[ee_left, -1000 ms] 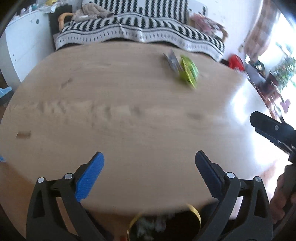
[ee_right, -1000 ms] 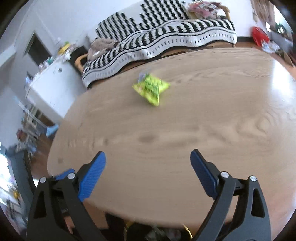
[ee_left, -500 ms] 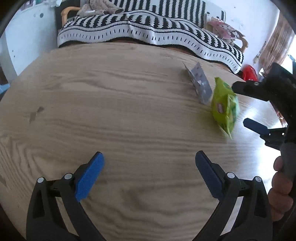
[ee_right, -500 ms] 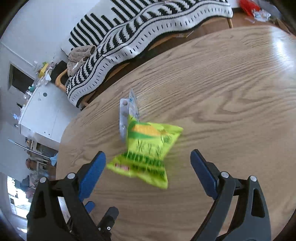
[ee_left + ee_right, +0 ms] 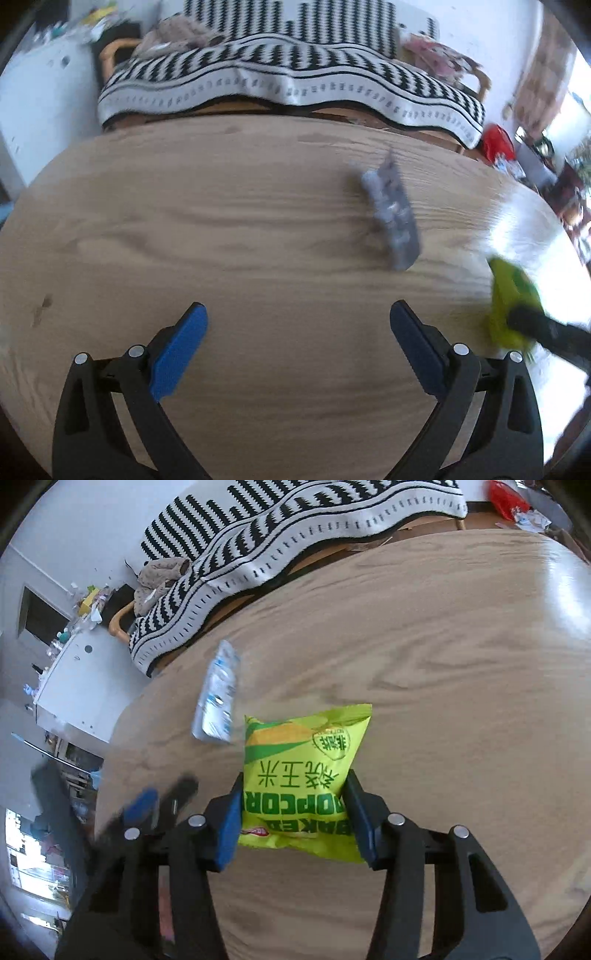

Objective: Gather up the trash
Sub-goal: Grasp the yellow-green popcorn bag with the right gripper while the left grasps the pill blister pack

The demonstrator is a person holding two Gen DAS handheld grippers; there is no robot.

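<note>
Step in hand: grabbing the green popcorn bag (image 5: 301,775), low-centre of the right wrist view on the wood table (image 5: 461,664); right gripper (image 5: 295,821) jaws closing w/ pads at both bag edges. Left gripper (image 5: 298,341) spread wide, empty. Next, prob.: lift bag clear, then left goes for the silver blister pack (image 5: 393,210), centre-right in its view.

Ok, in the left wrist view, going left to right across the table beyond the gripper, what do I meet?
Bare wooden table → silver blister pack → green popcorn bag, with the right gripper closing on it at the picture's right edge.
</note>
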